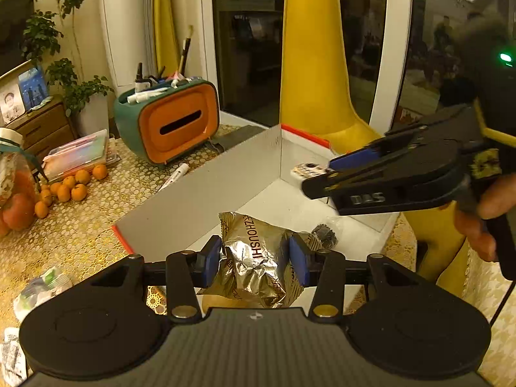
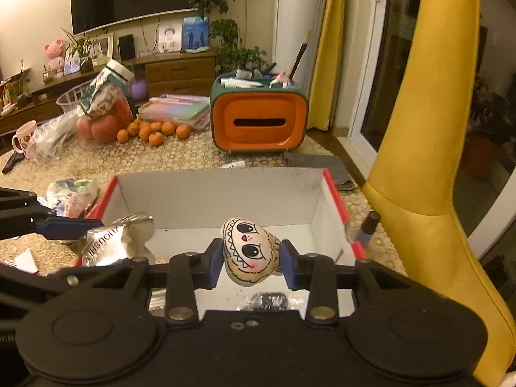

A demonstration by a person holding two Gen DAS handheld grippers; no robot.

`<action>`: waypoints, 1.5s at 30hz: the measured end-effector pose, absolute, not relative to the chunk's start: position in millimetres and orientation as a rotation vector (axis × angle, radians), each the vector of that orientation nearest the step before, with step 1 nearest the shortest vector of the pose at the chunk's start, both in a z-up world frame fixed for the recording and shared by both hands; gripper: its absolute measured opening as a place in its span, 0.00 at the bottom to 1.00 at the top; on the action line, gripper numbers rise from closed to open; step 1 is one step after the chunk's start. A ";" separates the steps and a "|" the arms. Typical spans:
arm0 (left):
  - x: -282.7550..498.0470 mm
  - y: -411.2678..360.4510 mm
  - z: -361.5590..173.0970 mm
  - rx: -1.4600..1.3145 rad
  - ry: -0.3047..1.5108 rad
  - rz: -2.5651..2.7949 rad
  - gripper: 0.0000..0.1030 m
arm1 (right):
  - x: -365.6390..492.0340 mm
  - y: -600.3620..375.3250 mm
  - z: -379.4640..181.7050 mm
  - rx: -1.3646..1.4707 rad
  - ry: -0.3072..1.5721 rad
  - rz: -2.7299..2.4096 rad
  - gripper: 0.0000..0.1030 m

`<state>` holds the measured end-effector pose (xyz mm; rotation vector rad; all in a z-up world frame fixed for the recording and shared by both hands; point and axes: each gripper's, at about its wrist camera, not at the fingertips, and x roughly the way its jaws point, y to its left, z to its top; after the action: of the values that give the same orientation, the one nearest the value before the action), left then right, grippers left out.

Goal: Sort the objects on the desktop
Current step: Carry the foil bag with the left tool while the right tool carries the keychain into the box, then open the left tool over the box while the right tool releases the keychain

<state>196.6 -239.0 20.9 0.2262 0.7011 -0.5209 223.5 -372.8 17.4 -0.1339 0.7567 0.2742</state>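
Note:
My left gripper point(image 1: 254, 258) is shut on a crinkled gold foil snack packet point(image 1: 254, 254) and holds it over the near corner of a white cardboard box with red rim point(image 1: 206, 190). The packet also shows in the right wrist view point(image 2: 113, 242) at the box's left edge. My right gripper point(image 2: 250, 256) is shut on a small cartoon-face toy point(image 2: 250, 248) and holds it above the inside of the box point(image 2: 225, 193). In the left wrist view the right gripper point(image 1: 325, 174) reaches over the box from the right. A small dark wrapped item point(image 2: 267, 300) lies on the box floor.
A green and orange tissue box organiser point(image 2: 258, 119) stands behind the box. Several oranges point(image 2: 154, 130), a jar, a plastic case point(image 2: 175, 108) and bagged items point(image 2: 72, 193) lie to the left. A yellow chair point(image 2: 425, 161) stands right. A small bottle point(image 2: 367, 229) stands by the box's right rim.

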 end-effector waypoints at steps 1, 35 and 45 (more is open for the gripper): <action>200.2 -241.4 18.8 0.228 0.705 -0.519 0.43 | 229.8 -372.4 13.0 -0.135 0.769 0.270 0.35; 227.6 -277.2 -28.8 0.307 0.826 -0.589 0.48 | 296.7 -362.4 -46.1 -0.143 1.016 0.227 0.45; 219.1 -260.5 -13.1 0.235 0.815 -0.571 0.59 | 288.1 -372.5 -33.7 -0.078 0.962 0.215 0.63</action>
<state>219.1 -260.5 -13.1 0.2347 0.8146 -0.5713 288.1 -372.5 -33.7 -0.0783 0.9621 0.2149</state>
